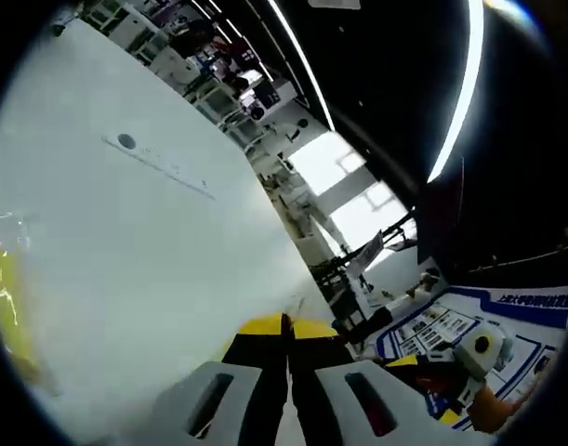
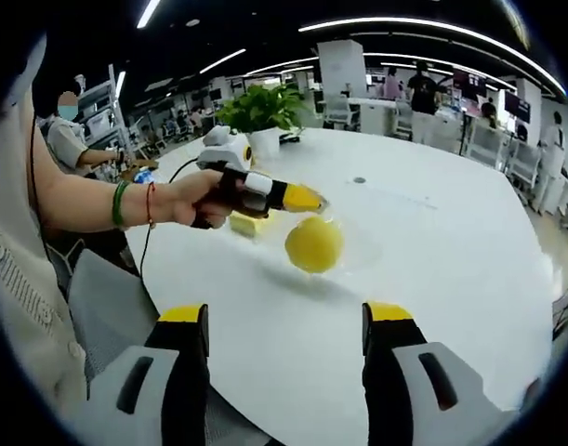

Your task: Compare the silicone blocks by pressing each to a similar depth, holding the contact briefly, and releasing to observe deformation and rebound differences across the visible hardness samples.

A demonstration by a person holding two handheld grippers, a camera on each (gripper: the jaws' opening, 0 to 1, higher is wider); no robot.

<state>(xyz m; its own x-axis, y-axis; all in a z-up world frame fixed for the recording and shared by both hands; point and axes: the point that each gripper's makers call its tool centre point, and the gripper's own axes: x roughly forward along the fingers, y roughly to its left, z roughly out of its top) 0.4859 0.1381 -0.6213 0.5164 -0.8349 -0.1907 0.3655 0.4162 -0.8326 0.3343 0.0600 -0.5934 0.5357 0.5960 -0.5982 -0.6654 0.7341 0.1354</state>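
My left tool (image 2: 311,199) hung over the white worktop (image 2: 451,242) with its yellow-tipped jaws pressed together on nothing, and in the left gripper view that same tool (image 1: 285,327) showed its tips meeting with no gap. The right tool (image 2: 285,321) stood wide, its two yellow-capped jaws well apart and empty. The round yellow silicone sample (image 2: 313,244) lay on the worktop straight ahead of the right tool, roughly centred between its jaws but further out, and just below and beside the left tool's tip; I could not tell whether the tip touched it. So the left tool was the nearer one, and I judged the coming press would go downward from there. The sample looked round, with no clear long axis. A paler yellow block (image 2: 247,224) sat just behind my left hand (image 2: 195,197), partly hidden by it. A potted plant (image 2: 260,111) stood farther back on the worktop, well clear of the work. Nothing lay between either tool and the round sample.
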